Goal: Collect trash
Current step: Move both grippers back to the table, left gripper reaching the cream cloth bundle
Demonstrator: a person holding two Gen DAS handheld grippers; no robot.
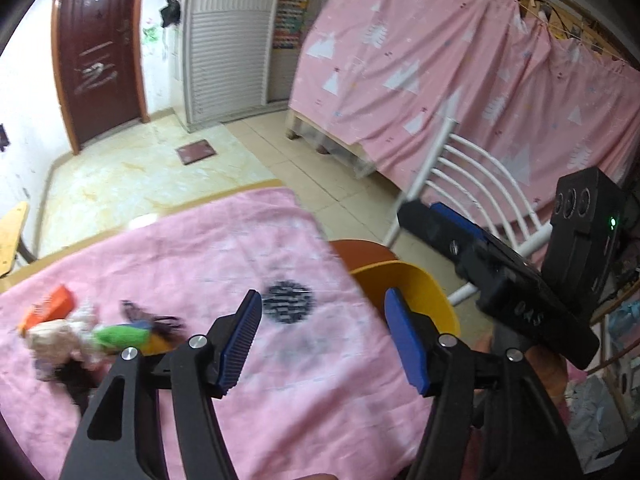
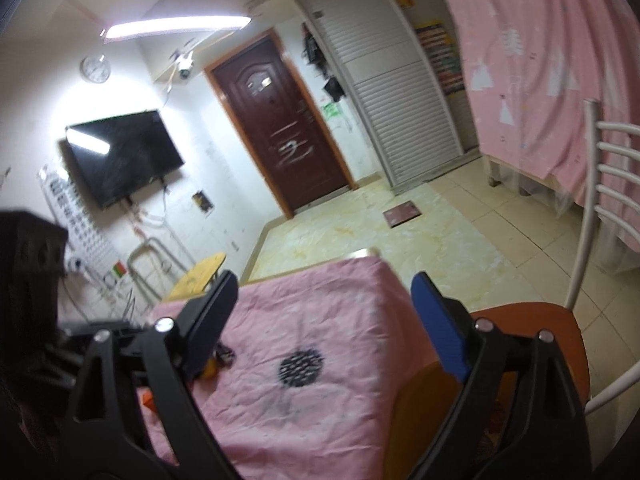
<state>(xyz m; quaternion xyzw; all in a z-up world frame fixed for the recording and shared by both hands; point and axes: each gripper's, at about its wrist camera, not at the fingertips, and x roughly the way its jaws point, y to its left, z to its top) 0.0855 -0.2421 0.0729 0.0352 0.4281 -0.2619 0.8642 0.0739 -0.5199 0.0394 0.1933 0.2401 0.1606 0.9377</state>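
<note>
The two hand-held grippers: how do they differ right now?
The left hand-held gripper has its jaws moderately apart; the right hand-held gripper has them spread much wider. The left one points down at the pink cloth near the trash pile; the right one looks more level, toward the door. Both have blue pads on black frames and hold nothing.

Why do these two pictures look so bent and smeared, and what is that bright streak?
Left wrist view: fisheye lens bows the room, dark corners; the trash pile on the pink cloth is motion-blurred. Right wrist view: same bowing; the ceiling lamp glares white, washing out the wall and reflecting in the television.
</note>
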